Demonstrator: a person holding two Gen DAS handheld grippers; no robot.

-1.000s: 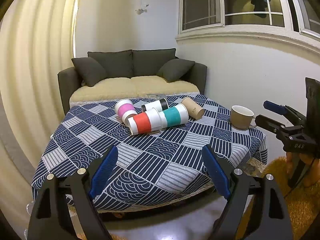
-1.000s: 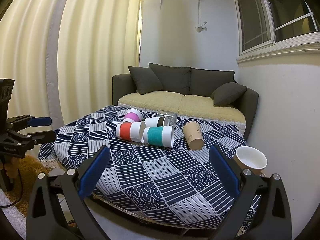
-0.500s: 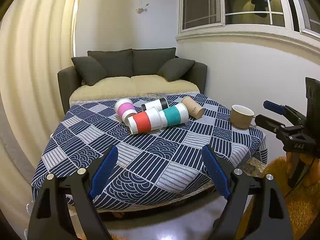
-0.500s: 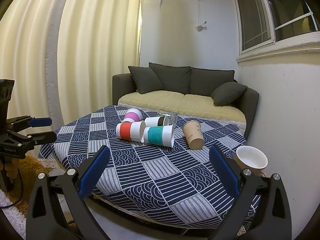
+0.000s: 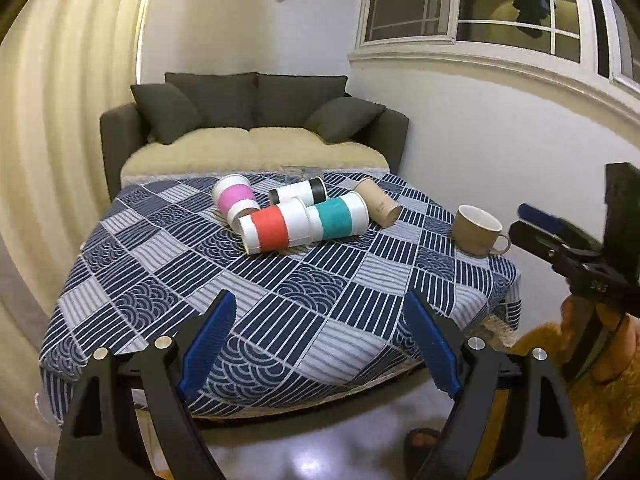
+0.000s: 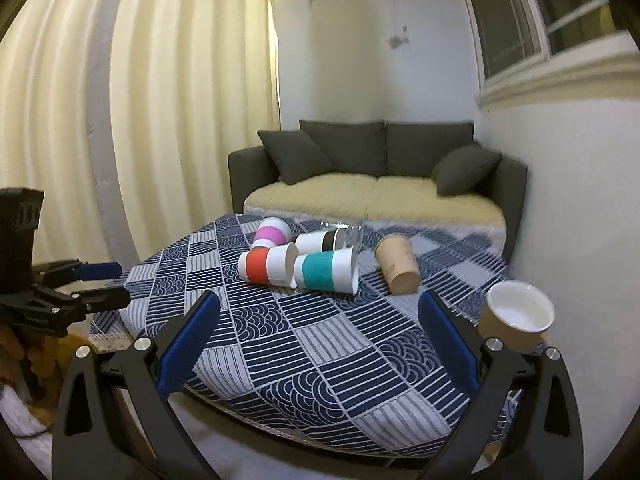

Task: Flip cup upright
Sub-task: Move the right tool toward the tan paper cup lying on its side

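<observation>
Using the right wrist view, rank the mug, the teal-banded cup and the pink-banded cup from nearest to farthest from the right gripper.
1. mug: upright, right table edge, beside the right gripper.
2. teal-banded cup: lying mid-table.
3. pink-banded cup: lying at the far left of the cluster.

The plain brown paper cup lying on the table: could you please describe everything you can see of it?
The brown paper cup looks like plain kraft cardboard with a small dark print on its side and no coloured band. It lies tipped on its side on the patterned tablecloth, tapering, its wider end toward the right wrist camera. It sits apart, right of the teal-banded cup and behind the upright mug. Nothing appears to touch it except the cloth; neither gripper is near.
</observation>
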